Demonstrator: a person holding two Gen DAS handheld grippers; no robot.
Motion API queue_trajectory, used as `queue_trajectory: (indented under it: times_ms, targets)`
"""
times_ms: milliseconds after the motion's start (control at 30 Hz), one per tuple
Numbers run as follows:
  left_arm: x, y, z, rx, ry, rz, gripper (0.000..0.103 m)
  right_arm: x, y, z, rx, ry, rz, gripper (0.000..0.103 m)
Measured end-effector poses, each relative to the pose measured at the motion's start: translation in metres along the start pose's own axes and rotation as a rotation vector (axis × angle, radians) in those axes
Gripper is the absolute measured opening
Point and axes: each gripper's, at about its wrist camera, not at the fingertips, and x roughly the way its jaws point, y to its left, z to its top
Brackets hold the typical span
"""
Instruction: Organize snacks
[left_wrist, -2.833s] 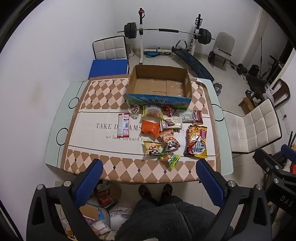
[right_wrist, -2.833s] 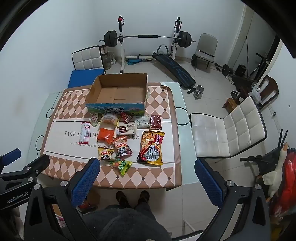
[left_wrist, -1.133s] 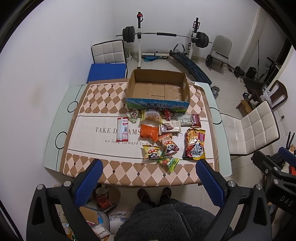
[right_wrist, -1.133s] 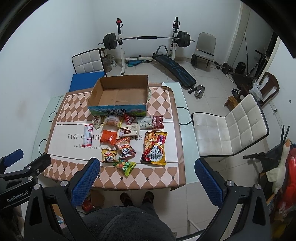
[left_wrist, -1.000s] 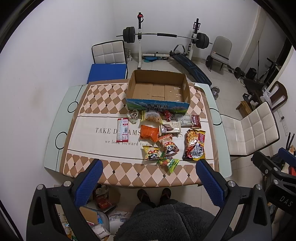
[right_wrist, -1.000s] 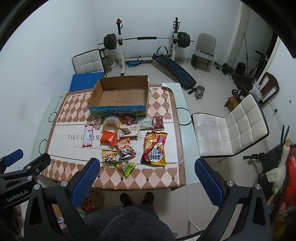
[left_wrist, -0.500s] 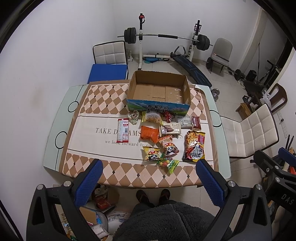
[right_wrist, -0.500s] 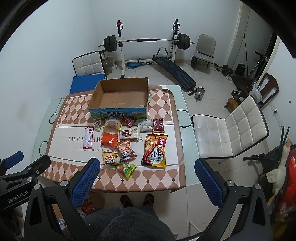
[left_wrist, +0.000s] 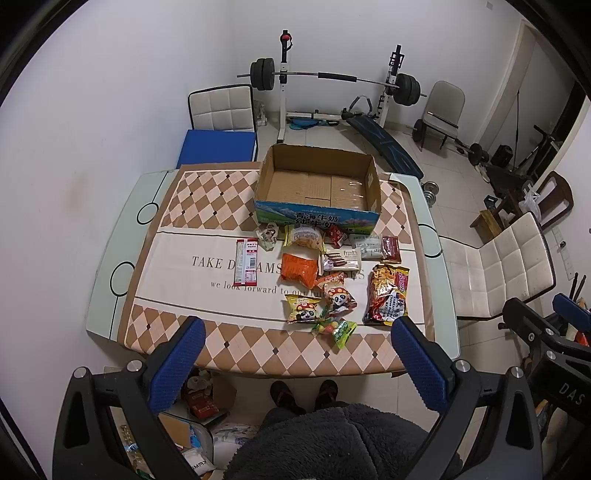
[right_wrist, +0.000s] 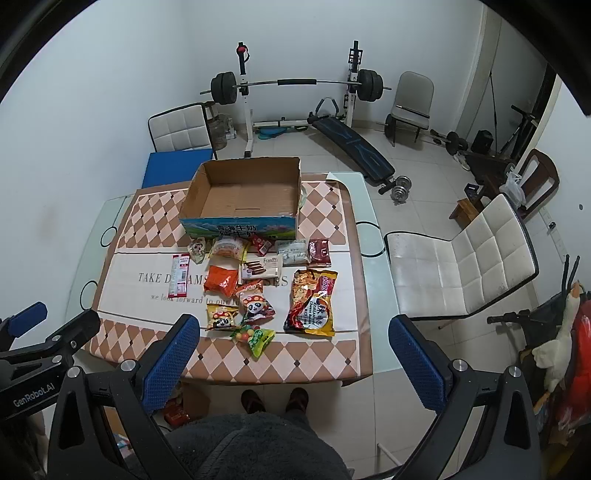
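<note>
Jaws of both the left gripper and right gripper stood wide apart and empty, held high above the counter, likely to survey the snacks lying loose just before the empty cardboard box meant for them.

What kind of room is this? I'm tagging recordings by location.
Probably a home room doubling as a gym: a barbell rack and sit-up bench stand behind a dining table with white chairs.
</note>
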Motion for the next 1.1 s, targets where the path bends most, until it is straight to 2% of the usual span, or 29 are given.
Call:
queue_trajectory:
  times_ms: [300,467,633,700,833,1100]
  targets:
    - [0.001,0.002,-0.002,-0.001,0.0,0.001,0.103,0.001,0.003,0.003,-0.003,0.001,0.018,0.103]
    - [0.008,0.006,-0.005,-0.015,0.014,0.005,0.103,0.01,-0.009,-0.004,0.016,0.013,0.031,0.103]
    - [0.03,0.006,0.0,-0.042,-0.031,0.031,0.103,0.032,-0.028,-0.003,0.056,0.026,0.024,0.103]
    - [0.049,0.006,0.004,-0.051,-0.029,0.025,0.103,0.051,-0.037,0.001,0.076,0.048,0.014,0.103]
    - [0.098,0.007,0.013,-0.066,0.034,0.009,0.103,0.106,-0.056,0.009,0.113,0.112,0.012,0.103]
    - [0.216,0.005,0.019,-0.116,0.203,0.037,0.103,0.263,-0.088,0.007,0.177,0.319,-0.002,0.103]
